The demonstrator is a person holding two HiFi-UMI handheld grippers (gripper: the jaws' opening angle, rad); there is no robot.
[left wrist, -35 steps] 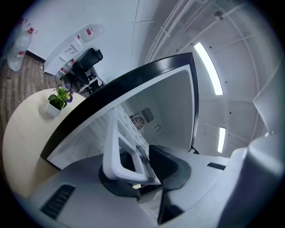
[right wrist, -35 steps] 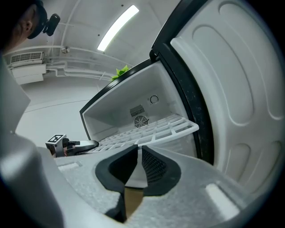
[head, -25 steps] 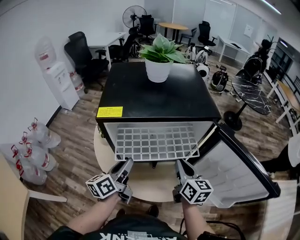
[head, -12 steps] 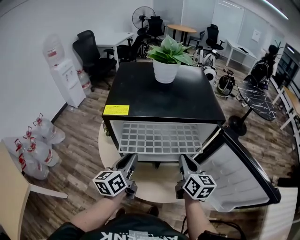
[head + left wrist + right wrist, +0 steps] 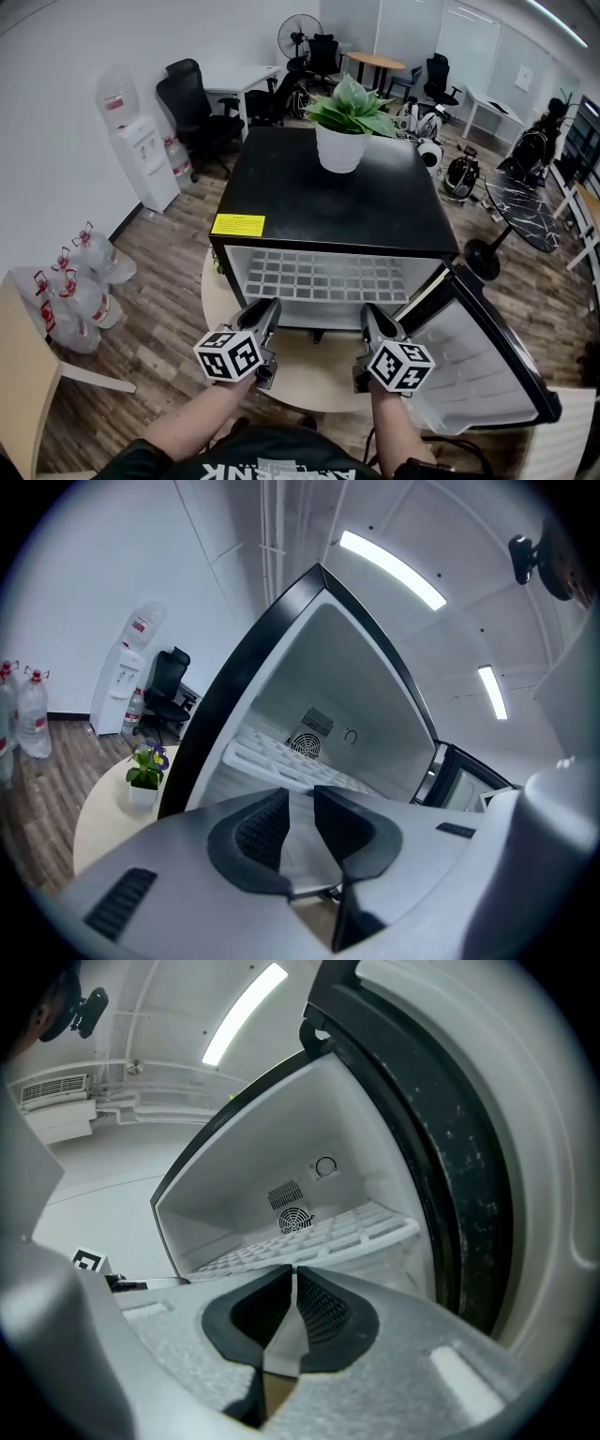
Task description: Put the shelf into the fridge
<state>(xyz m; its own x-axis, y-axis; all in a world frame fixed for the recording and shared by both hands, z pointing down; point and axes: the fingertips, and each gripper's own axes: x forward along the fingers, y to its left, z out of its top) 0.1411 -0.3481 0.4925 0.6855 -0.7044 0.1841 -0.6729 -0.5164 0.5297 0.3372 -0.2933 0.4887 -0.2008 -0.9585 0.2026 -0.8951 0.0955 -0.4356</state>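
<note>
The black mini fridge (image 5: 347, 202) stands with its door (image 5: 478, 356) swung open to the right. The white wire shelf (image 5: 328, 277) lies level inside the white cavity, its front edge near the opening; the shelf (image 5: 281, 757) also shows ahead of the left jaws and the shelf (image 5: 319, 1237) ahead of the right ones. My left gripper (image 5: 267, 311) is just in front of the shelf's left front corner; its jaws (image 5: 300, 794) are opening with nothing between them. My right gripper (image 5: 371, 317) faces the right front corner, and its jaws (image 5: 293, 1274) are shut on nothing.
A potted plant (image 5: 345, 127) sits on the fridge top. The fridge rests on a round beige table (image 5: 309, 361). A water dispenser (image 5: 141, 155) and several water bottles (image 5: 70, 291) stand at the left wall. Office chairs and desks fill the back.
The shelf, which stuck out past the fridge's front a second ago, has slid back into the cavity. Both grippers have followed it forward.
</note>
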